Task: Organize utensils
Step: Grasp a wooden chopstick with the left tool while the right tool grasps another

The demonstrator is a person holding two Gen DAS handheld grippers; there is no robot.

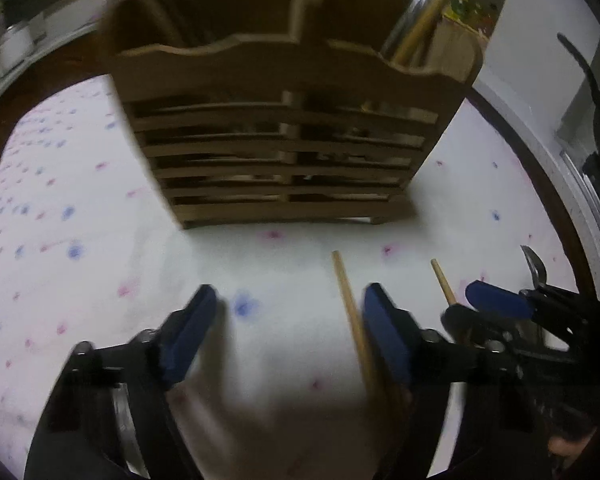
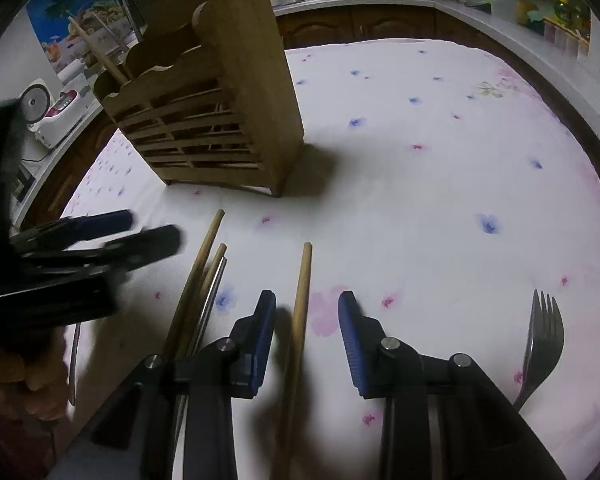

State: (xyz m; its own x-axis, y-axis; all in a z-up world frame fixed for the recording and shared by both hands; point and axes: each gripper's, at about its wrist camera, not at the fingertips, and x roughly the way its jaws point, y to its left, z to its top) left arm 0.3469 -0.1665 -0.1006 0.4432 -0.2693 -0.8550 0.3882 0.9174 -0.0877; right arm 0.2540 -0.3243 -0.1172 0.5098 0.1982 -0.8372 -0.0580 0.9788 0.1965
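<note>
Two tools spread wide, neither grasping anything, over the cloth-covered surface (image 2: 420, 184).
Right tool (image 2: 307, 312) straddles one wooden chopstick (image 2: 302, 300); left tool (image 1: 290, 304) faces wooden utensil holder (image 1: 284, 148); fork (image 2: 542, 340) lies right.

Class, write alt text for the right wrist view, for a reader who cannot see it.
The open right claw straddles a wooden chopstick lying on a floral tablecloth. A slatted wooden utensil holder stands beyond, a fork lies to the right, and the left claw enters from the left.
</note>
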